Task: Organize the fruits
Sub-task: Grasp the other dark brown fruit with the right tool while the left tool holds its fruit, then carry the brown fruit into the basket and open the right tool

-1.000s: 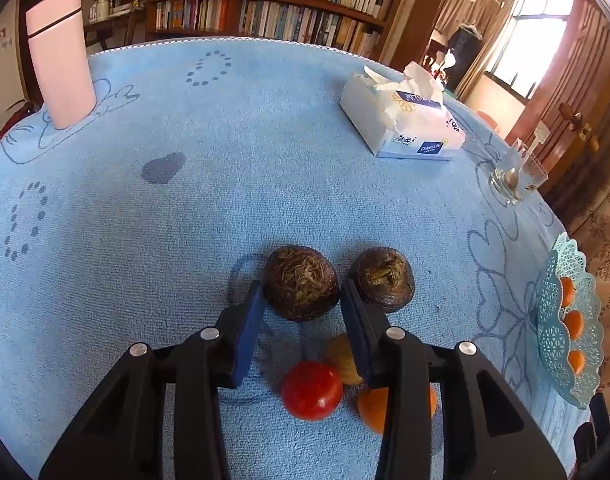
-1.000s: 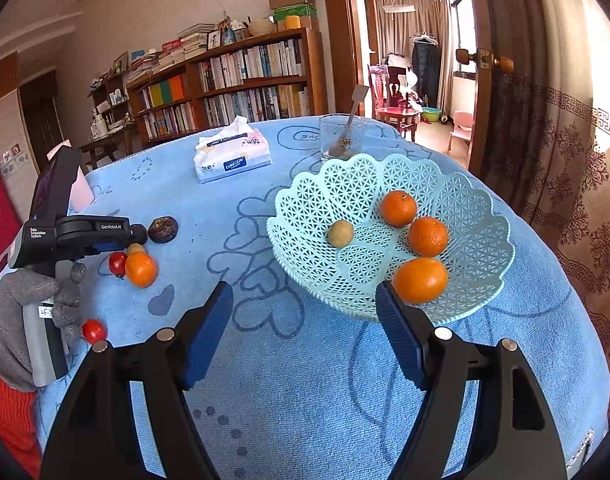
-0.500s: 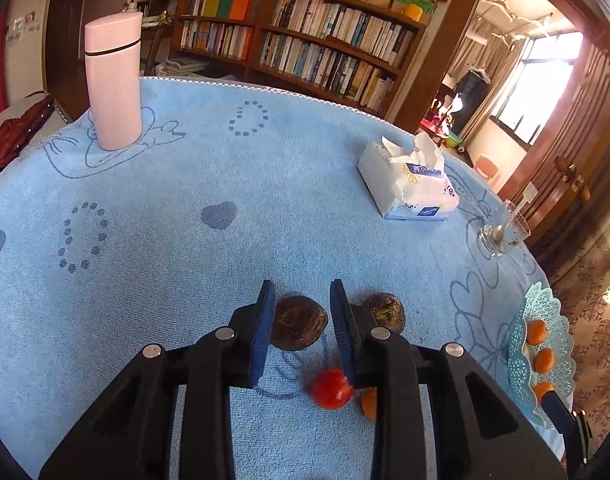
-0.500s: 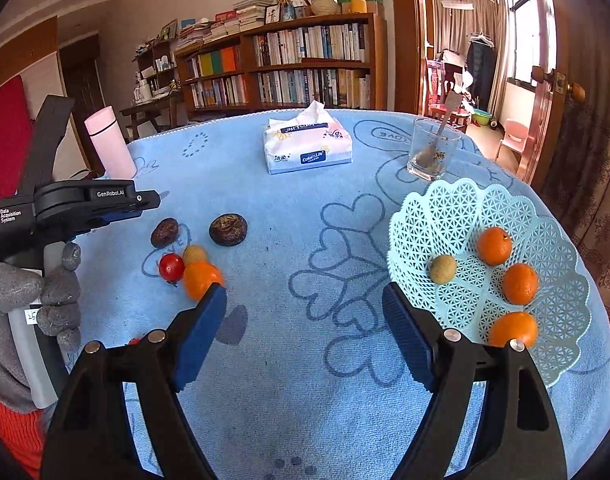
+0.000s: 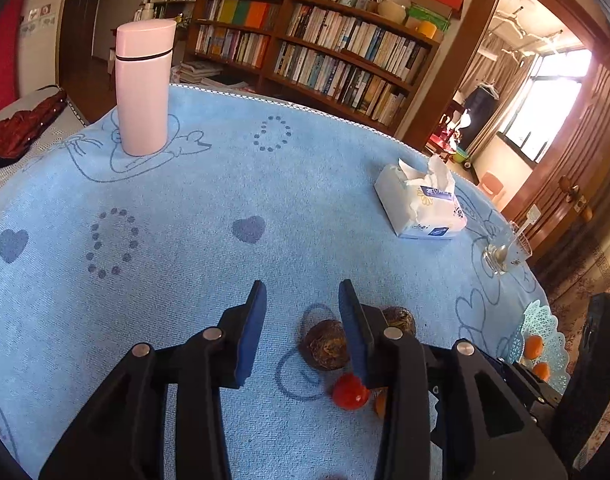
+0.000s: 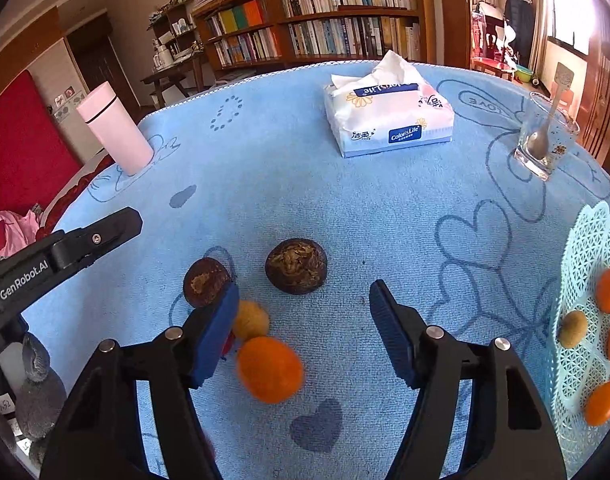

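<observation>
On the blue cloth lie two dark brown fruits (image 6: 296,266) (image 6: 205,282), a small yellow-brown fruit (image 6: 251,320), an orange (image 6: 271,368) and a red tomato (image 5: 347,394). My right gripper (image 6: 305,292) hovers over this cluster with its jaws closing. The orange lies on the cloth low between its fingers, and the pads do not touch it. My left gripper (image 5: 303,296) hangs above the cloth, jaws opening, with nothing held. One dark fruit (image 5: 325,350) rests by its right finger. A pale green lattice basket (image 6: 585,248) at the right holds several oranges and a brownish fruit.
A tissue pack (image 6: 389,120) lies at the back. To its right stands a glass with a spoon (image 6: 545,140), near the right edge. A pink flask (image 6: 115,132) stands at the back left. A gloved hand (image 6: 37,396) holds the left gripper's handle.
My left gripper rose and drew back from the dark fruit, narrowed, then widened again. My right gripper swung left from the basket to the loose fruits and narrowed.
</observation>
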`<state>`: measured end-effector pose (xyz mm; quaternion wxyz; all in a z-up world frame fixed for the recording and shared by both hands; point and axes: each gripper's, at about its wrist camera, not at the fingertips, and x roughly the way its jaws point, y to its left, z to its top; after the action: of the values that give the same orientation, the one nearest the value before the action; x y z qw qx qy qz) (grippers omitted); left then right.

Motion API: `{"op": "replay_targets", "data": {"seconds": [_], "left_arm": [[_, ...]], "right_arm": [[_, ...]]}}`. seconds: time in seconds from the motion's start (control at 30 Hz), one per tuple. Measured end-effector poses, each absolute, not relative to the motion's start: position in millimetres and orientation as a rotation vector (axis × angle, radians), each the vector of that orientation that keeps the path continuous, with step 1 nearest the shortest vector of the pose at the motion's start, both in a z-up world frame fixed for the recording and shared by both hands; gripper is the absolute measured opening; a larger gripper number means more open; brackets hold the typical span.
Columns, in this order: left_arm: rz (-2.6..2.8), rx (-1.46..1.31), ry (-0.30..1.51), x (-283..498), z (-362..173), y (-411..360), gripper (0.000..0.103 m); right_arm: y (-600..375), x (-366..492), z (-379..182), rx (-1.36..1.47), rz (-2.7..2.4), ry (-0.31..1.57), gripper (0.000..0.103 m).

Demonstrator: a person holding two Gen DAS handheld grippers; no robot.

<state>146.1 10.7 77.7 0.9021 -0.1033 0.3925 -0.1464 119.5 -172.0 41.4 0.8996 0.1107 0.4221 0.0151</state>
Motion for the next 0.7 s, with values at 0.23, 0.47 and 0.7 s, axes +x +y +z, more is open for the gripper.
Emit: {"op": "replay_targets", "data": {"seconds": [0.23, 0.47, 0.7], "left_arm": [[-0.286, -0.255, 0.839, 154, 70, 20, 0.062], [-0.278, -0.263, 0.854, 157, 64, 21, 0.065], [-0.289, -0.231, 0.876, 156, 57, 7, 0.065]], "right_arm": [[-168, 163, 17, 0.211, 0.003, 0.972, 0.061], [-158, 162, 15, 0.114, -0.001, 0.960, 0.044], [-175, 132, 37, 0.096, -0.057, 0.893, 0.044]]}}
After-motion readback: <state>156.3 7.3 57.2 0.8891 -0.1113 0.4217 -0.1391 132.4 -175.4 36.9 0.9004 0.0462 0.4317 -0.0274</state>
